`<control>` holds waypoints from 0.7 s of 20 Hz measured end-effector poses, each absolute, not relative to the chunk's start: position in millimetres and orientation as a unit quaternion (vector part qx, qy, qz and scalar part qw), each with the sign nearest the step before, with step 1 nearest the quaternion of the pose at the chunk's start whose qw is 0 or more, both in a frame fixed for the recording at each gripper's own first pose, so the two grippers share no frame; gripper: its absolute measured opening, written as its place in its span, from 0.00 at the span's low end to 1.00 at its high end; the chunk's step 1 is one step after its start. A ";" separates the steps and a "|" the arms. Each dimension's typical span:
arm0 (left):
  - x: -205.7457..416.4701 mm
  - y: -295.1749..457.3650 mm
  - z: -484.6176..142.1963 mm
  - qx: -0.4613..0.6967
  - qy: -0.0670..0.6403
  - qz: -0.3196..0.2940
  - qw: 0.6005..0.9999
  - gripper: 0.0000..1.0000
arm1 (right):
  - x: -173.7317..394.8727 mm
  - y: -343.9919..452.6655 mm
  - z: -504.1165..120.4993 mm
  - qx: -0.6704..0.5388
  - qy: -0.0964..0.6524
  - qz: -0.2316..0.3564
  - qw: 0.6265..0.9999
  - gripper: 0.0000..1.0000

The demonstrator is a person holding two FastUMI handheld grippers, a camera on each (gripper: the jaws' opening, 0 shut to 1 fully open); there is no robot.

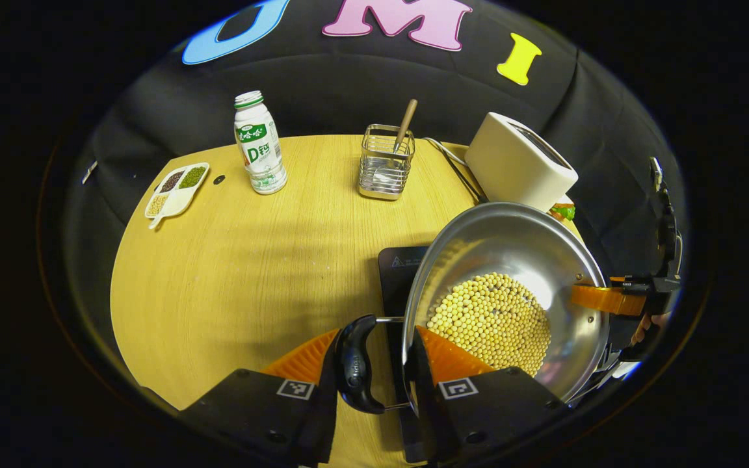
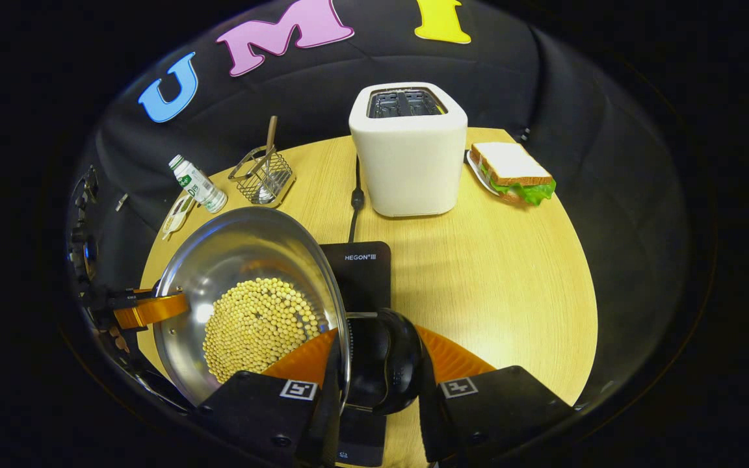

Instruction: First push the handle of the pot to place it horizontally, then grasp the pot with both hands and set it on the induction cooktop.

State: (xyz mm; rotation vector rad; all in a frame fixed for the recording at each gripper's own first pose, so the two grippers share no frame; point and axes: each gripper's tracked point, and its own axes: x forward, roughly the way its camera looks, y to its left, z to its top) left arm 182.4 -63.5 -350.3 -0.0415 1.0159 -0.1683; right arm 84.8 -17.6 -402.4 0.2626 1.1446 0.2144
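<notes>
Two tools level at opposite sides, left tool (image 1: 374,364) and right tool (image 2: 374,367) clamped on pot (image 1: 511,260) handles

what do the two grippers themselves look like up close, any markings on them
Left gripper and right gripper look alike: each has a blocky black body with screw heads and two fingers that widen toward it. Each side of the body carries a small square black-and-white tag marker. No cables or sleeves are visible near the bodies.
</notes>
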 end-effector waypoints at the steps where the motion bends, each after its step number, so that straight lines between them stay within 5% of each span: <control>1: 183.9 -63.7 -349.6 -0.019 0.485 -0.082 0.871 0.55 | 85.5 -17.8 -403.0 0.125 0.538 0.100 0.827 0.54; 10: 182.3 -61.9 -349.8 -0.008 0.490 -0.077 0.868 0.63 | 85.8 -18.7 -402.6 0.121 0.535 0.094 0.831 0.59; 11: 184.4 -61.1 -347.4 -0.003 0.485 -0.074 0.872 0.65 | 88.7 -19.4 -399.1 0.122 0.528 0.092 0.836 0.63; 12: 184.7 -63.7 -348.1 -0.002 0.483 -0.075 0.872 0.80 | 90.4 -18.9 -397.5 0.125 0.522 0.090 0.839 0.69; 13: 182.6 -67.9 -347.0 -0.007 0.481 -0.078 0.873 0.96 | 92.9 -18.6 -399.4 0.129 0.517 0.085 0.842 0.89; 14: 180.1 -69.7 -345.6 -0.010 0.482 -0.081 0.872 0.96 | 93.7 -19.5 -394.2 0.131 0.515 0.083 0.843 1.00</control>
